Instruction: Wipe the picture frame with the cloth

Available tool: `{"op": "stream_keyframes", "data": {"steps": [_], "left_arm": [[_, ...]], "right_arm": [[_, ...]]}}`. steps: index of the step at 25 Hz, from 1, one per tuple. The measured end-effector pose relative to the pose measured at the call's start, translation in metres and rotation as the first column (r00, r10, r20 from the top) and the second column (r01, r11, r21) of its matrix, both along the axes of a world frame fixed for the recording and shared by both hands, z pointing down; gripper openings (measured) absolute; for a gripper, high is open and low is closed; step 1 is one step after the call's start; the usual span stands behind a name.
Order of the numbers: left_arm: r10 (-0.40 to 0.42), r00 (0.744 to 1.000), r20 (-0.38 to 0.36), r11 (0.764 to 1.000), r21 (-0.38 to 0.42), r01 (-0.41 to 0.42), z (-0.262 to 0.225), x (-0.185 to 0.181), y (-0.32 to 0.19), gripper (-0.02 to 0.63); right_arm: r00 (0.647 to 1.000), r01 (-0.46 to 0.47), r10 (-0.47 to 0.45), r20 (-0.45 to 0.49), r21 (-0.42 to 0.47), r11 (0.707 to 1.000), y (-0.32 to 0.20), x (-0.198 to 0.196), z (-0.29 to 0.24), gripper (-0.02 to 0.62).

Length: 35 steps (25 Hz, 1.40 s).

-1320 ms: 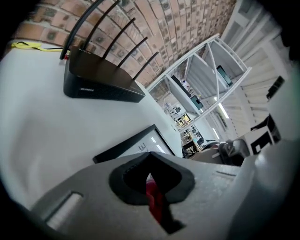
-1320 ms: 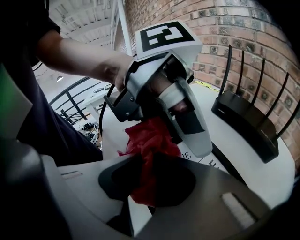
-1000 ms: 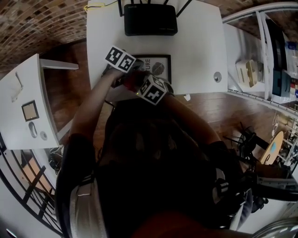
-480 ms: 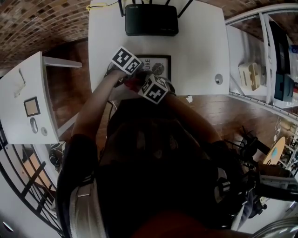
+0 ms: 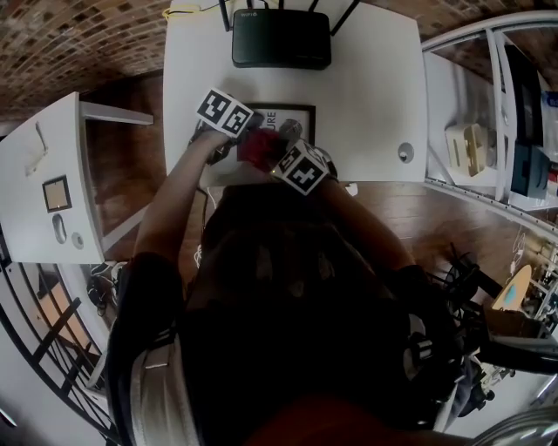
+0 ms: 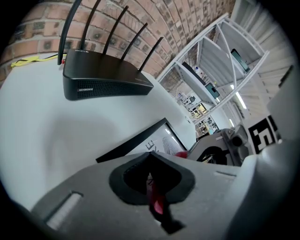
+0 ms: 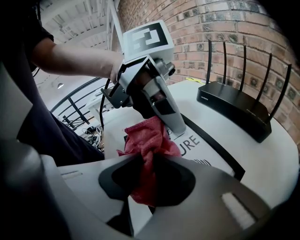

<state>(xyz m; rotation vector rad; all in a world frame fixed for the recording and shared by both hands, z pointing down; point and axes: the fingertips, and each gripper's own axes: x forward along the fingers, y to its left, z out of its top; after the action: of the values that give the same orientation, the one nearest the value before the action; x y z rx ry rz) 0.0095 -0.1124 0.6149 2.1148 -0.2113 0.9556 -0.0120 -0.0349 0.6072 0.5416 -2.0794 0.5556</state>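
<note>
The black picture frame (image 5: 298,117) lies flat on the white table (image 5: 370,96); its print shows large letters. In the left gripper view the picture frame (image 6: 158,140) lies just beyond the jaws. My left gripper (image 5: 235,138) is shut, and the left gripper (image 7: 177,128) rests its tips on the picture frame (image 7: 206,147) near its left end. My right gripper (image 7: 150,180) is shut on a bunched red cloth (image 7: 149,140). The red cloth (image 5: 259,146) sits on the frame's near part, between the two grippers. The right gripper (image 5: 277,158) stands just right of the left one.
A black router (image 5: 281,39) with several antennas stands at the table's far edge, behind the frame. A yellow cable (image 5: 179,10) lies at the far left corner. A white side table (image 5: 44,174) is to the left, metal shelving (image 5: 488,113) to the right.
My right gripper has slid to the right across the frame with the red cloth in it, so more of the cloth shows. The left gripper has stayed on the frame.
</note>
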Motion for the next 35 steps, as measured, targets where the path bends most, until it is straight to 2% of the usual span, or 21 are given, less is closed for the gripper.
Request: {"op": "stream_keyframes", "data": {"steps": [5, 10, 14, 25, 31, 35], "left_arm": [[-0.054, 0.998, -0.022, 0.999, 0.008, 0.054, -0.001, -0.001, -0.004, 0.002], [-0.053, 0.998, 0.016, 0.997, 0.054, 0.052, 0.002, 0.0, -0.004, 0.002], [-0.07, 0.997, 0.036, 0.995, 0.075, 0.067, 0.003, 0.0, -0.004, 0.002], [-0.121, 0.991, 0.056, 0.99, 0.077, 0.116, 0.005, -0.001, -0.007, 0.002], [-0.136, 0.988, 0.073, 0.989, 0.068, 0.132, 0.006, 0.0, -0.008, 0.002], [-0.154, 0.985, 0.073, 0.987, 0.061, 0.15, 0.007, 0.001, -0.008, 0.002]], "right_arm": [[1.0, -0.016, 0.016, 0.002, 0.006, 1.0, 0.004, 0.022, 0.0, 0.078], [1.0, 0.004, -0.004, 0.013, 0.038, 0.999, 0.002, 0.031, -0.006, 0.078], [1.0, 0.008, -0.007, -0.012, 0.059, 0.998, 0.008, 0.047, -0.004, 0.08], [0.998, -0.049, 0.045, 0.047, 0.068, 0.996, 0.012, 0.073, -0.007, 0.08], [0.988, -0.116, 0.11, 0.105, 0.06, 0.991, 0.014, 0.086, -0.009, 0.081], [0.96, -0.213, 0.208, 0.186, 0.008, 0.977, 0.009, 0.105, -0.011, 0.08]]}}
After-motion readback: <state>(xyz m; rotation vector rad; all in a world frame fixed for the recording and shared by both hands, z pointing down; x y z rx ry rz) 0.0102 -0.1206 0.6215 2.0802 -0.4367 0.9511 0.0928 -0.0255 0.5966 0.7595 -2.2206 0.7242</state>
